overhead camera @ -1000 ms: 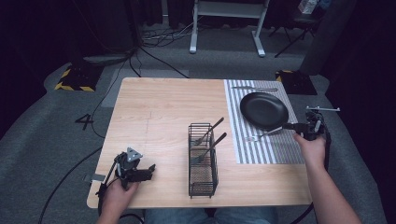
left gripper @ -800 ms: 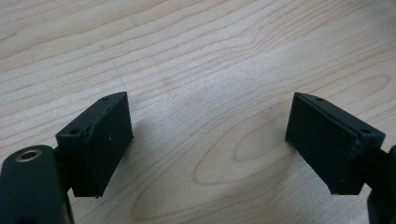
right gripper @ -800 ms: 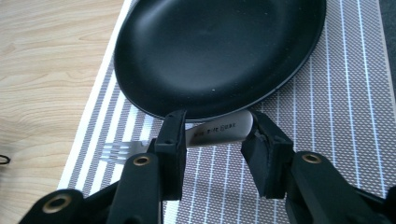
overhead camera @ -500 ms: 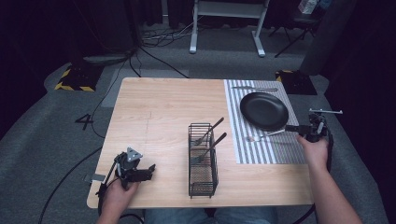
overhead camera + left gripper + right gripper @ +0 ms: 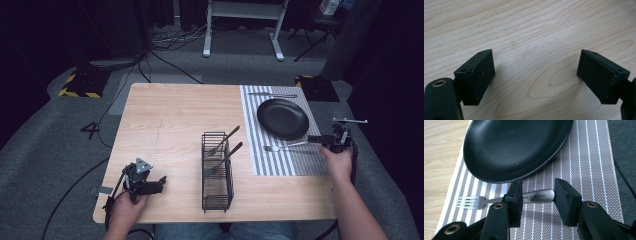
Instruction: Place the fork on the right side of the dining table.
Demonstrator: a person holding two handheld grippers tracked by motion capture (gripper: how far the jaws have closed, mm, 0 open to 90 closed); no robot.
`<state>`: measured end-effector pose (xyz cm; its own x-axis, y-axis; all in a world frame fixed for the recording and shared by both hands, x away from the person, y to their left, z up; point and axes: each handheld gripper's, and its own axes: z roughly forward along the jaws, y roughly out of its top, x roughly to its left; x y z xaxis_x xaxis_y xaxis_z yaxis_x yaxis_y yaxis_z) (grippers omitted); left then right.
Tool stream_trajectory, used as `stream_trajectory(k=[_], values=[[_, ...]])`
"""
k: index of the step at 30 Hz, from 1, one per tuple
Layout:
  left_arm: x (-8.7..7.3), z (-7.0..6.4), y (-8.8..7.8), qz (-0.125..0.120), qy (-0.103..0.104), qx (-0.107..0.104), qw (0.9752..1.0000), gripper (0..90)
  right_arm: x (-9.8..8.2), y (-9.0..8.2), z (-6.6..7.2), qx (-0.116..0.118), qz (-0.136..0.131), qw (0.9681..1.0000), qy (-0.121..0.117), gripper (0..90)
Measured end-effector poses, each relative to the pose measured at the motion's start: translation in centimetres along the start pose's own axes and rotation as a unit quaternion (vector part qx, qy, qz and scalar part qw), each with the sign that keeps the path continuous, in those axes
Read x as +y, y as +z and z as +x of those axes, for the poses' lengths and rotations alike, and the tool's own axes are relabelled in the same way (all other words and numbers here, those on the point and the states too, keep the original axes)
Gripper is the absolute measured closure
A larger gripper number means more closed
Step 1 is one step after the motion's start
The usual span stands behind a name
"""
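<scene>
Left gripper (image 5: 161, 183) idle, jaws wide over bare surface (image 5: 536, 32). Cutlery rack (image 5: 216, 172) sits between. Right gripper (image 5: 537, 198) half open, fork (image 5: 506, 200) handle lying between its jaws on striped placemat (image 5: 584, 170), just below black plate (image 5: 516, 147); looks like a place setting, fork not pinched.

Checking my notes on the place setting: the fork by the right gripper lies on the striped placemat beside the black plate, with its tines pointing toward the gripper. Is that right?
Not quite. The fork does lie on the striped placemat beside the black plate, but its tines point away from the right gripper; the handle end lies between the jaws. The right gripper view shows this.
</scene>
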<state>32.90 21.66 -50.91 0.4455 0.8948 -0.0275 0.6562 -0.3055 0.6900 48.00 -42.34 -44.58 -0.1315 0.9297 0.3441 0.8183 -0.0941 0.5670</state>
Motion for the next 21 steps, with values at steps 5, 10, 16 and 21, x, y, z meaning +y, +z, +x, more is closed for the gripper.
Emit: stream_trajectory(k=[5, 10, 16, 21], values=[[0.0, 0.0, 0.0, 0.0, 0.0, 0.0, 1.0, 14.7, 0.0, -0.1, -0.7, -0.009, -0.002, 0.9999, 0.013, 58.8], [0.0, 0.0, 0.0, 0.0, 0.0, 0.0, 1.0, 14.8, 0.0, -0.8, -0.7, -0.011, -0.012, 0.9998, 0.009, 58.6], [0.0, 0.0, 0.0, 0.0, 0.0, 0.0, 1.0, 14.8, 0.0, -1.6, 0.5, -0.008, -0.021, 0.9996, -0.016, 57.6], [0.0, 0.0, 0.0, 0.0, 0.0, 0.0, 1.0, 14.8, -0.2, -2.7, 2.2, -0.006, -0.034, 0.998, -0.054, 56.4]])
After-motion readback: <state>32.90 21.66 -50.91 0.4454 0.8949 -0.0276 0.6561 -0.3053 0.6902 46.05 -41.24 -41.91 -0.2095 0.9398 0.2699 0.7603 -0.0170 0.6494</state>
